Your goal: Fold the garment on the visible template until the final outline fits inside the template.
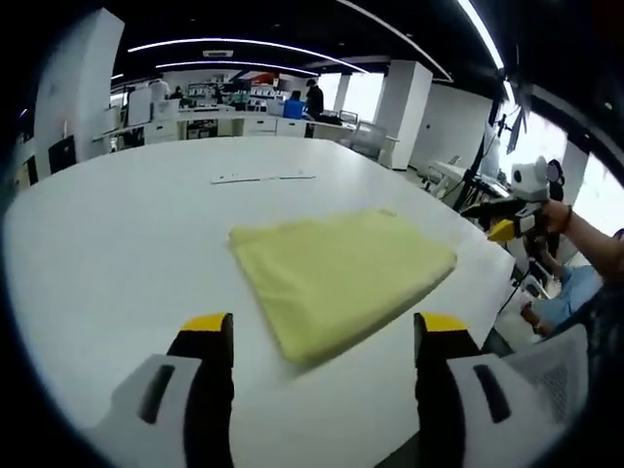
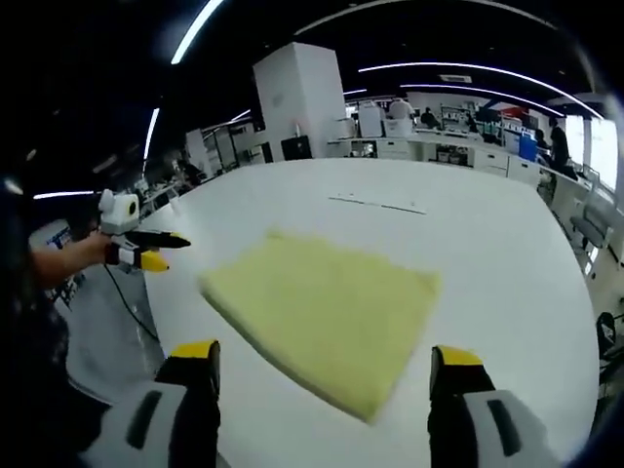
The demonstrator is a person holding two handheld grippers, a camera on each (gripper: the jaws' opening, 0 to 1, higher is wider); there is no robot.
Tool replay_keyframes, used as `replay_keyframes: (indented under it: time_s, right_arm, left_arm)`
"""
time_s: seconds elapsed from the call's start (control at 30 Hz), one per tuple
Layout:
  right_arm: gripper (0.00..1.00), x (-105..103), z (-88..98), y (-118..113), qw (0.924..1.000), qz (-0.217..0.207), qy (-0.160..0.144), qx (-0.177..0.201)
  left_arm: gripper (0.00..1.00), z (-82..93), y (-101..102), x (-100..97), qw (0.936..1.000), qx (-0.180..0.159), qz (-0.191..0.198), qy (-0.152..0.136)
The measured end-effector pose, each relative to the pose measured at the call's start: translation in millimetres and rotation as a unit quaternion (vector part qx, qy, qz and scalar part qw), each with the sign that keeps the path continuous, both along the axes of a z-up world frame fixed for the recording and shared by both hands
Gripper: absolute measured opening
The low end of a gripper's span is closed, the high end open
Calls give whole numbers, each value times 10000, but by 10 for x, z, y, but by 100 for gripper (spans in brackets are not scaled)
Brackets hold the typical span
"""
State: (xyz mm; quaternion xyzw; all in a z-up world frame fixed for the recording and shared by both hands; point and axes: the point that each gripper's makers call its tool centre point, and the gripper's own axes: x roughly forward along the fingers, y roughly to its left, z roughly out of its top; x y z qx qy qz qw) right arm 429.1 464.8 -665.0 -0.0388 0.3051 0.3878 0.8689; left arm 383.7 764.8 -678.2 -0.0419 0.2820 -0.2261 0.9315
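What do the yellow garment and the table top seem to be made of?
The yellow garment looks like soft, matte fabric, perhaps fleece or terry: its folded edges are thick and rounded, with no shine. The table looks like a hard, smooth white board, maybe laminate: it is flat and evenly pale, with a faint sheen. Neither can be told for certain.

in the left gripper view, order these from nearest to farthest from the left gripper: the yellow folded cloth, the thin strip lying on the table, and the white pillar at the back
1. The yellow folded cloth, on the white table just ahead of the left gripper, between its open jaws.
2. The thin strip, farther across the table beyond the cloth.
3. The white pillar, past the table's far edge, right of centre.
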Motion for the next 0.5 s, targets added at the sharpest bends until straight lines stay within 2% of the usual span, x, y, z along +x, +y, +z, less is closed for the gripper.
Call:
replay_keyframes:
  time_s: [0.2, 0.3, 0.4, 0.5]
  right_arm:
    - [100, -70, 103, -8, 9999, -79, -76, 31]
    - [99, -123, 125, -25, 9998, -165, -26, 72]
    - [99, -183, 157, -21, 9997, -230, -80, 68]
    - [99, -212, 153, -33, 9996, -262, -107, -32]
  left_arm:
    - [88, 63, -6, -80, 10000, -8, 92, 2]
    - [95, 46, -4, -127, 9999, -24, 136, 42]
    - [98, 13, 59, -163, 9996, 86, 253, 84]
    - [99, 13, 80, -194, 9996, 50, 269, 87]
